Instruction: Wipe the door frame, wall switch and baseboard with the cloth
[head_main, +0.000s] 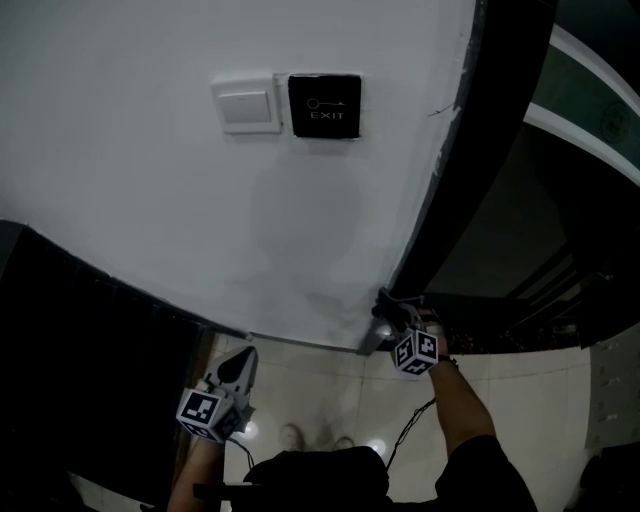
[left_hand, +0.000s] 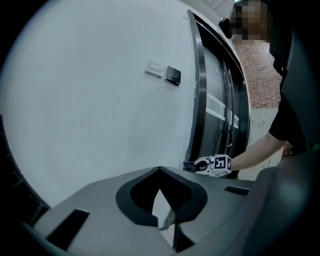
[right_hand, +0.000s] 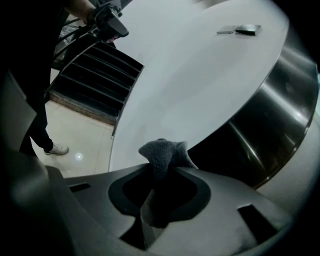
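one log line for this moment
right tool: shut on cloth, low at door frame | left tool: shut, empty, off wall

Wall, exit plate, floor and grille

A black EXIT plate (head_main: 324, 106) with a key symbol sits on the plain white wall (head_main: 150, 220), high above the pale, glossy tiled floor (head_main: 310, 395), which shows small light reflections. A dark louvred grille (right_hand: 95, 85) meets the wall's left edge. Red brickwork (left_hand: 261, 75) shows in the distance.
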